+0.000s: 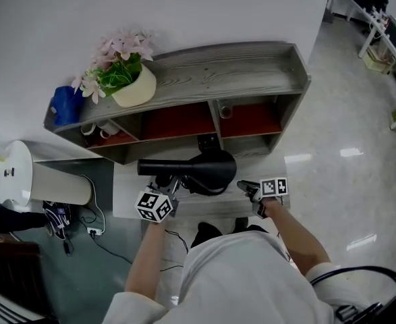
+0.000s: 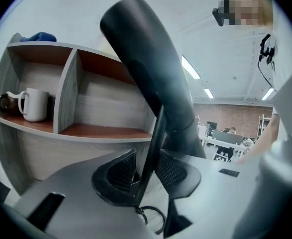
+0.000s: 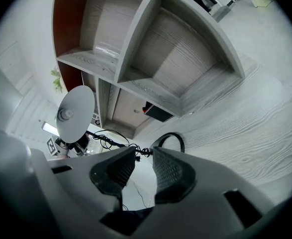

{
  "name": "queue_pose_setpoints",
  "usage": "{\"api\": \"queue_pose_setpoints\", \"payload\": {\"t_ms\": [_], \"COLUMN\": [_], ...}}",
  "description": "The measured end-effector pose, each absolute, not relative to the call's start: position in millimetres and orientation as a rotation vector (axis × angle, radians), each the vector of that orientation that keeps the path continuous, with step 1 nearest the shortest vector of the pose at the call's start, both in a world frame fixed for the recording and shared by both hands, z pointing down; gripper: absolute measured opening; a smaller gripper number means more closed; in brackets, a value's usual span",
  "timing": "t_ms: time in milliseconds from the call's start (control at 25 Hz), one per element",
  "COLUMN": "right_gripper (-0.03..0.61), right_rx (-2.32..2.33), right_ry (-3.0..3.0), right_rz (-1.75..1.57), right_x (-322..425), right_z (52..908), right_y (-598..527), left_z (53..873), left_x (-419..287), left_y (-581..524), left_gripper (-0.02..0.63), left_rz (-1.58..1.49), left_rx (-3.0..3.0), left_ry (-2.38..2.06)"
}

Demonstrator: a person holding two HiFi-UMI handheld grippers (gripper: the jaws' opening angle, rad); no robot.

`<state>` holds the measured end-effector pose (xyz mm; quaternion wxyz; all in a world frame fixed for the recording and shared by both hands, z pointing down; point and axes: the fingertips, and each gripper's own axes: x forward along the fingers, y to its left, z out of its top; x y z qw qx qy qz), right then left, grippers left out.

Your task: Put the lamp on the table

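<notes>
The black lamp rests on the grey table in front of the shelf unit. In the left gripper view its thick black head rises overhead. Its thin stem runs down between the jaws of my left gripper, which stand open and wider than the stem. My left gripper is at the lamp's left side. My right gripper is at the lamp's right, open and holding nothing. In the right gripper view a pale round disc of the lamp shows at the left.
A grey shelf unit stands behind the table, with a flower pot and a blue object on top. A white mug sits in one compartment. A white cylinder stands at the left. A black cable loop lies on the table.
</notes>
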<state>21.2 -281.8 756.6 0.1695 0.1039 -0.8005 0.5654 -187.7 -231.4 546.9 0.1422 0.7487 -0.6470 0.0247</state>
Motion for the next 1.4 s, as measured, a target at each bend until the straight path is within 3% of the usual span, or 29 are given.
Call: {"api": "queue_pose_setpoints", "payload": {"t_ms": [480,760,1160,1400], "right_gripper": [0.08,0.035,0.018,0.018], "right_rx": [0.368,0.469,0.61,0.651], "right_ry": [-2.383,-2.492,-2.662,-2.611], "right_rz": [1.499,1.401,1.207,1.094], "right_x": [14,26,66,89], "right_z": [712,673,615,627], "right_y": [-237,-193,-96,-35], "left_z": [540,541,565,560], "left_x": [-194,-186,-156,-130], "left_y": [-161,-97,-11,22], "left_gripper": [0.102,0.011,0.011,0.011], "left_rz": [0.111,0.114,0.096,0.009], "left_rx": [2.18,2.178,2.185,2.181], "left_ry": [-1.838,-1.789,-1.594,-1.562]}}
